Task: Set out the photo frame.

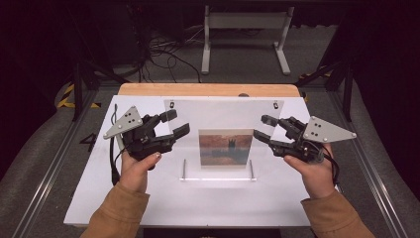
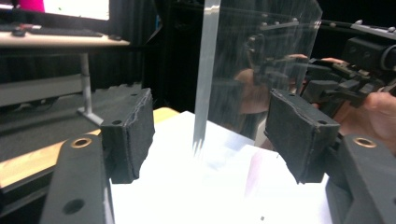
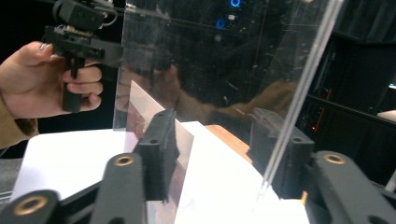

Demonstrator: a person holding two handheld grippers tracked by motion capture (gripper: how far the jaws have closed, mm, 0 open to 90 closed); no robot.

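Fingers apart on both grippers, no pads pressing, at the two side edges of a clear acrylic frame [image 1: 223, 111] standing upright at mid-tabletop. Left gripper [image 1: 175, 124], held in the left hand [image 1: 138, 166], with its fingers [image 2: 128, 133] spread to either side of the frame's left edge, seen end-on as a pale vertical strip [image 2: 205, 79] in the left gripper view, touching neither pad. Right gripper [image 1: 262, 127], gripped by the right hand [image 1: 312, 171], likewise astride the opposite edge [image 3: 303, 93], one finger [image 3: 159, 154] in front of the sheets and the other behind, dim through the plastic. Picture [image 1: 226, 148] in rust and grey-blue tones, upright inside the frame near its lower middle, above the clear base [image 1: 218, 176] resting on the white tabletop [image 1: 148, 203]. Grey three-cornered plates [image 1: 124, 121] atop each gripper, angled outward. Tan sleeves [image 1: 119, 215] entering from the near edge. Wooden strip [image 1: 208, 89] along the far side of the tabletop, dark floor and a white stand [image 1: 245, 37] beyond.
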